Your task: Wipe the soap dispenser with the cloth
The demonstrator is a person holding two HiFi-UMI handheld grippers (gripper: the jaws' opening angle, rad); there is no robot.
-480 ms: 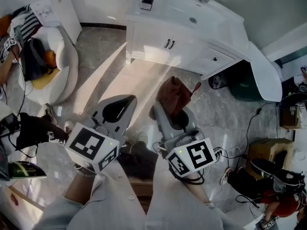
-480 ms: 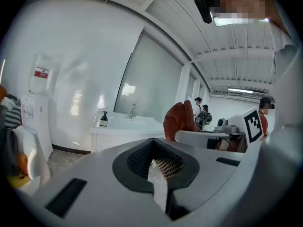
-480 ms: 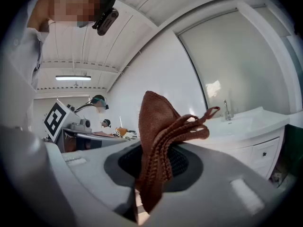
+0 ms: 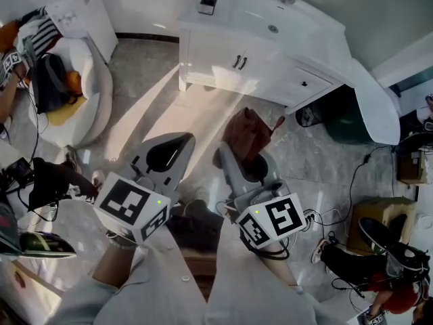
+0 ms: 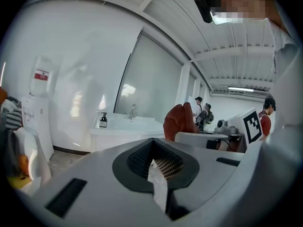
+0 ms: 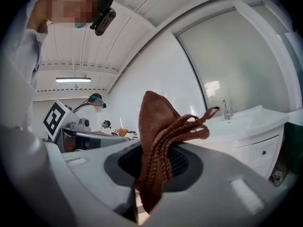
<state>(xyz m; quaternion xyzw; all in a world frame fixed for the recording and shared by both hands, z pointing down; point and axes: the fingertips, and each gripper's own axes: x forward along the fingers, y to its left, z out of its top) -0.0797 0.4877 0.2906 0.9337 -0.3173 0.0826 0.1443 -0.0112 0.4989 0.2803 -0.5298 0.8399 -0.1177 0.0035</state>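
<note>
Approach step judged; wiping not yet begun. Left gripper (image 4: 172, 147) was held well short of the white cabinet (image 4: 223, 56), jaws clenched; a pale sliver at their seam could not be identified. Right gripper (image 4: 233, 161), equally short of the cabinet, was clamped on the brown cloth (image 4: 245, 135). Soap dispenser (image 4: 207, 1) was noted upright on the cabinet's surface (image 4: 237, 13), well apart from both. Next, the cloth would need carrying across to it.

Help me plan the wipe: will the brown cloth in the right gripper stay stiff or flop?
Probably floppy: the brown cloth bunches in soft folds above the right gripper. Likely light: a pinch at one end carries it. Its knitted ribs probably resist slipping.
</note>
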